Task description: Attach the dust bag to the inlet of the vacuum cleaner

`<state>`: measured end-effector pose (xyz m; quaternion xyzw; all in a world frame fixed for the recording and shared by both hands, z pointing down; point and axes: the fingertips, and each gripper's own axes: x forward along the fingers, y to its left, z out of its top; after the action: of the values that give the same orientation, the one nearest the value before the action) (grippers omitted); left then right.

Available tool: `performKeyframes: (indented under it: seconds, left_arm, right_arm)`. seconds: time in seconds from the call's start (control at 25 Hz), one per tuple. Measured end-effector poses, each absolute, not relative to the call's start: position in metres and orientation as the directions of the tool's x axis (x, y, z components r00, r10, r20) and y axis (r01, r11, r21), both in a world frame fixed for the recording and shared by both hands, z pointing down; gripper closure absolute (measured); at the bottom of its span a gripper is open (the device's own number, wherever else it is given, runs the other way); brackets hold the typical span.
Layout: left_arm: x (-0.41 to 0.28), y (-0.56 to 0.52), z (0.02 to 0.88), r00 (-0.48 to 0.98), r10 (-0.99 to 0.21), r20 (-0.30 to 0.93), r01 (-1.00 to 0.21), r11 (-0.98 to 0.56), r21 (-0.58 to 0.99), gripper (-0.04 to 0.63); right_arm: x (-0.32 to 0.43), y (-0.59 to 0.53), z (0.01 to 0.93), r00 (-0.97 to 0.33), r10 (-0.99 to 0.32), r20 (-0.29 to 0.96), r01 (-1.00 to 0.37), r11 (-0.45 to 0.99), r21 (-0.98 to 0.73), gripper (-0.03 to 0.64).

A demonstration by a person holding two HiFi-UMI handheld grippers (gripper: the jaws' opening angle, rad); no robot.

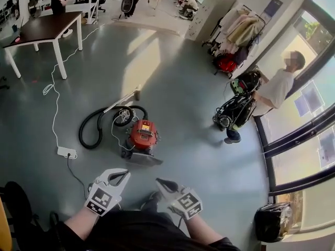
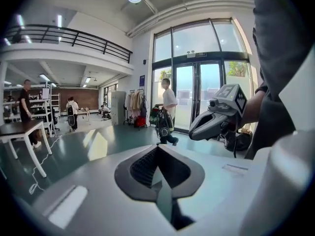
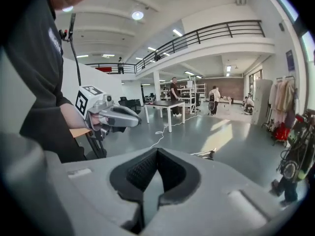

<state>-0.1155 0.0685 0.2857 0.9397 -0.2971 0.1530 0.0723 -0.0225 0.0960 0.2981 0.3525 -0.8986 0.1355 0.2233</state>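
The red vacuum cleaner (image 1: 142, 136) stands on the grey floor ahead of me. Its black hose (image 1: 94, 127) loops to its left and a wand (image 1: 123, 99) lies behind it. A grey flat part (image 1: 144, 160) lies at its near side. I cannot pick out a dust bag in any view. My left gripper (image 1: 125, 174) (image 2: 157, 147) (image 3: 139, 122) and right gripper (image 1: 159, 181) (image 3: 157, 150) (image 2: 191, 134) are held up close to my body, well short of the vacuum. Both are shut with nothing between the jaws.
A white cable runs across the floor to a power strip (image 1: 66, 152) left of the vacuum. A dark-topped table (image 1: 44, 27) stands far left. A person (image 1: 275, 88) with a stroller (image 1: 235, 109) is by the glass doors at right. A black bag (image 1: 272, 221) sits near right.
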Motion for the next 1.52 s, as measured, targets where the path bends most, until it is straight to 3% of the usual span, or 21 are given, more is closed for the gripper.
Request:
performKeyframes:
  seconds: [0.4,0.76,1.04,1.52]
  left_arm:
    - [-0.081,0.125,0.225,0.821,-0.528,0.215,-0.552,-0.831,0.067,0.580]
    - [0.007,0.188,0.214,0.796,-0.571,0.199,-0.599,-0.790,0.128,0.580]
    - [0.020,0.208,0.223,0.759,-0.608,0.233,-0.646,-0.745,0.165,0.580]
    - [0.019,0.222,0.202,0.847,-0.497,0.190,-0.520,-0.849,0.097,0.580]
  right_arm:
    - [-0.030,0.133,0.260,-0.758,-0.555,0.341,-0.622,0.773,-0.124,0.621]
    - [0.039,0.189,0.240,-0.838,-0.499,0.223,-0.538,0.825,-0.176,0.623]
    - [0.069,0.205,0.259,-0.849,-0.465,0.250,-0.519,0.821,-0.235,0.623]
    - [0.036,0.202,0.227,-0.815,-0.551,0.179,-0.578,0.797,-0.178,0.623]
